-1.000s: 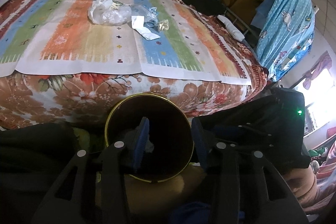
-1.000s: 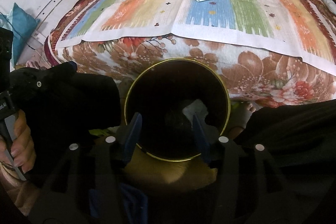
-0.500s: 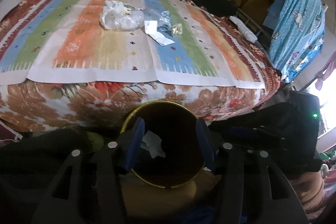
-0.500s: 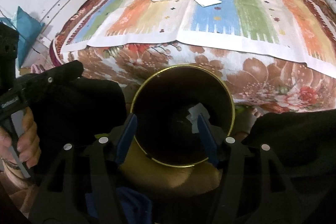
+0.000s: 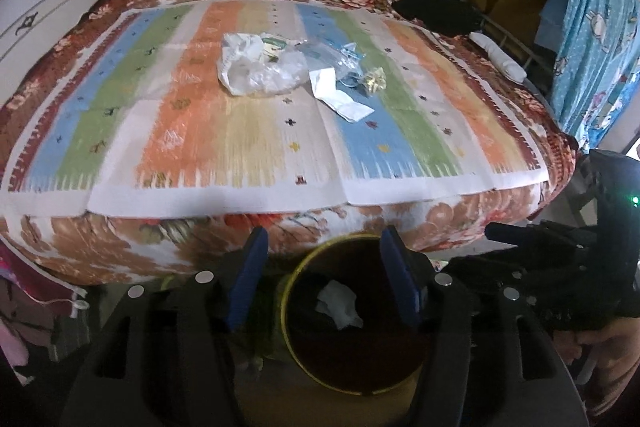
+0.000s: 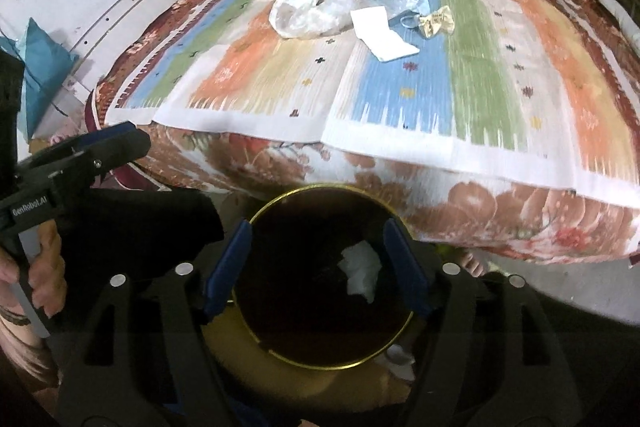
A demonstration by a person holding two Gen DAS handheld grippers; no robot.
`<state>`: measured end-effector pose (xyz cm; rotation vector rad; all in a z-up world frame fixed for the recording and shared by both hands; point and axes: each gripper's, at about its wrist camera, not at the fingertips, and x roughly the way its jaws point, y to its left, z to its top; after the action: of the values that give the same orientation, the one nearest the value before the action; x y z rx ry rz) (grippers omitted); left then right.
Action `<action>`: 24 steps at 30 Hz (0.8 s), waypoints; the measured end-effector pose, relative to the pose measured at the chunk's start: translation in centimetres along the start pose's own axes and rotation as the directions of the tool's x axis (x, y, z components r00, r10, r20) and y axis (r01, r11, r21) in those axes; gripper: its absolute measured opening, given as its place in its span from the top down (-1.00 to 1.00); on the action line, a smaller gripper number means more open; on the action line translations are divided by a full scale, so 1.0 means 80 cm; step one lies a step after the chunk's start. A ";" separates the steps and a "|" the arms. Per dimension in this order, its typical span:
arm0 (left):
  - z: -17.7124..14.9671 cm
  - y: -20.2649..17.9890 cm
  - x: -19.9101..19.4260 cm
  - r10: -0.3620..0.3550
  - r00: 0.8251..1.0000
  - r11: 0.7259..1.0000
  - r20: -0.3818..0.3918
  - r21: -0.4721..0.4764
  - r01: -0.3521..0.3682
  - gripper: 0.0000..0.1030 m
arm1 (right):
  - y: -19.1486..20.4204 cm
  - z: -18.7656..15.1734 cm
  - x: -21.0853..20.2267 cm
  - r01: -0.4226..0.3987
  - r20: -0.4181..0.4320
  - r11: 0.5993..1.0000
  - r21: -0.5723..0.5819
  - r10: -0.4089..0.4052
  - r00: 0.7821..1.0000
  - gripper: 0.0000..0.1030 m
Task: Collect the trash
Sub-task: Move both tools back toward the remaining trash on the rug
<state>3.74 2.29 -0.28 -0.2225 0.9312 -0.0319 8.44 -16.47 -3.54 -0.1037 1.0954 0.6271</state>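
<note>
**Both grippers let go over the bin**

A second ago the left gripper point(image 5: 322, 275) and right gripper point(image 6: 318, 267) were narrower; now their jaws are opening with nothing between them. White crumpled paper point(image 6: 360, 271) lies in the bin point(image 6: 280, 355), so that piece is collected. More trash point(image 5: 260, 67) waits mid-bed point(image 5: 240, 147). The bin's depths stay dark; motion blurs the bedcover.

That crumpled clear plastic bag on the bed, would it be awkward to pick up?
Probably floppy: the bag lies crumpled and slack on the mat. Likely light, being thin and see-through. It could be slippery, and whatever shows inside might spill if it is lifted by the wrong end.
</note>
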 end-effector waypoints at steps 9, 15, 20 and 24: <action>0.056 0.015 0.021 0.020 0.999 1.000 -0.030 -0.021 -0.020 -0.22 | -0.007 0.040 0.006 0.023 -0.004 1.000 -0.022 -0.023 1.000 -0.40; 0.083 0.015 0.035 0.052 0.998 0.999 -0.035 -0.004 -0.052 -0.25 | -0.012 0.066 0.011 0.021 0.000 0.999 -0.027 -0.021 1.000 -0.49; 0.109 0.018 0.051 0.071 0.997 0.997 -0.041 -0.001 -0.071 -0.25 | -0.018 0.097 0.015 0.045 0.013 0.999 -0.030 -0.045 0.999 -0.50; 0.128 0.021 0.069 0.104 0.993 0.995 -0.051 0.013 -0.103 -0.25 | -0.020 0.120 0.020 0.084 0.039 0.995 -0.058 -0.082 0.996 -0.65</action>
<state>15.11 5.03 0.93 -0.1641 0.9929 0.0532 17.39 -13.49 -0.71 -0.1875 1.0322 0.5847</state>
